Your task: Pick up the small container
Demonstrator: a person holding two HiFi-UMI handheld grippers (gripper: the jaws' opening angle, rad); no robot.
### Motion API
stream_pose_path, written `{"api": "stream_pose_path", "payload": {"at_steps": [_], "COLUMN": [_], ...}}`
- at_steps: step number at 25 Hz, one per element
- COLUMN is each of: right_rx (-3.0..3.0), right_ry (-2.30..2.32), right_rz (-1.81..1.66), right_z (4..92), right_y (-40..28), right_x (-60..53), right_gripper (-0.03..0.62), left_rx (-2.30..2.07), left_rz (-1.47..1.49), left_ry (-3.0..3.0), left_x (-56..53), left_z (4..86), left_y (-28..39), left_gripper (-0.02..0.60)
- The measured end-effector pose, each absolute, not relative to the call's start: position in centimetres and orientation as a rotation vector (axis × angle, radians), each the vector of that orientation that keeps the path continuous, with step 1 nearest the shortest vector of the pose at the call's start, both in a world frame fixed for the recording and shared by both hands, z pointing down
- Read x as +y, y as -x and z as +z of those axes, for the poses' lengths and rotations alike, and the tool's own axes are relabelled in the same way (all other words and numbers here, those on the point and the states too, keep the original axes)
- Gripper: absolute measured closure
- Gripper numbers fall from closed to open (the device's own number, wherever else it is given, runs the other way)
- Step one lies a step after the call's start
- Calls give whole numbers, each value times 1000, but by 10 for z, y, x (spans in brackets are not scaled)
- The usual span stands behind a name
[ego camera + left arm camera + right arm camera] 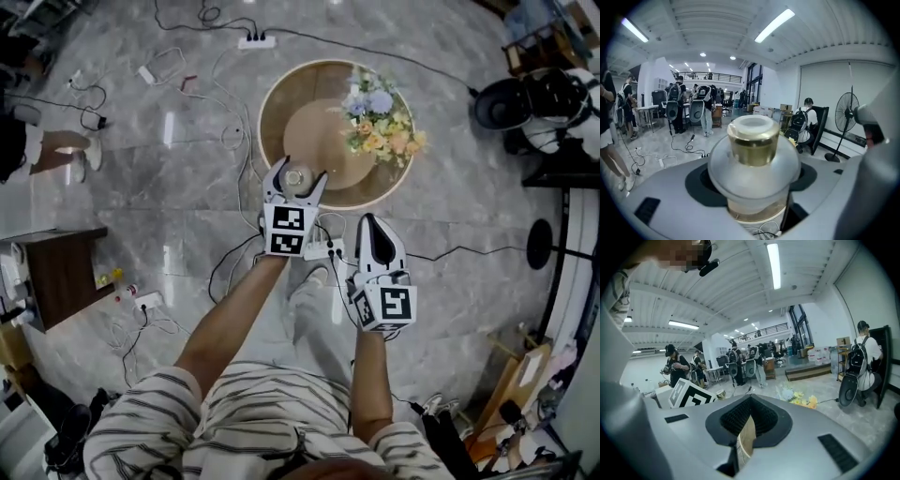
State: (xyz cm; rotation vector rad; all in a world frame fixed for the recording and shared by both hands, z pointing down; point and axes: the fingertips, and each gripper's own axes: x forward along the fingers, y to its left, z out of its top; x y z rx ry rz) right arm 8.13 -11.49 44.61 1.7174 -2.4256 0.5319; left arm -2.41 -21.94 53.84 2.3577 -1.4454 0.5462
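Left gripper (300, 172) has it! The small container (295, 178) is clamped between its fingers, which stand fairly wide around the rounded, frosted body. The left gripper view shows it full on: a frosted bulb with a gold cap (753, 140) and a pale top, upright between the two grey fingers.

Looking down in the head view, the container shows over the near edge of the round wooden table (281, 108). A bunch of flowers (380, 120) lies on the table's right side, well apart from it.

Right gripper (368, 225) sits beside the left, a little nearer the person. Its fingers are pressed together on nothing, and the right gripper view shows only a thin slit between them.

A white power strip (256, 41) lies on the grey marble floor (169, 187) beyond the table. People with backpacks (705, 112) stand about in the hall behind.
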Motion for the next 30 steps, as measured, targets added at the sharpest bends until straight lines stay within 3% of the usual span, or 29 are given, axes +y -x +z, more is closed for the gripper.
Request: {"api": "stream_pose_path", "payload": {"at_steps": [11,30], "right_rx": [-2489,-2638], "right_ry": [-1688,-1775], "right_rz": [466,266], "right_z": [368,244], "right_y": [-80,-78], "right_x": [-90,-143], "right_gripper": [585,585], "left_rx": [-1477,-1506], "left_rz": [531,418], "left_ry": [-2417,-2570], "left_x": [-181,-183], "left_z": [431,292], "left_y": [30,55], "left_gripper": [252,252]}}
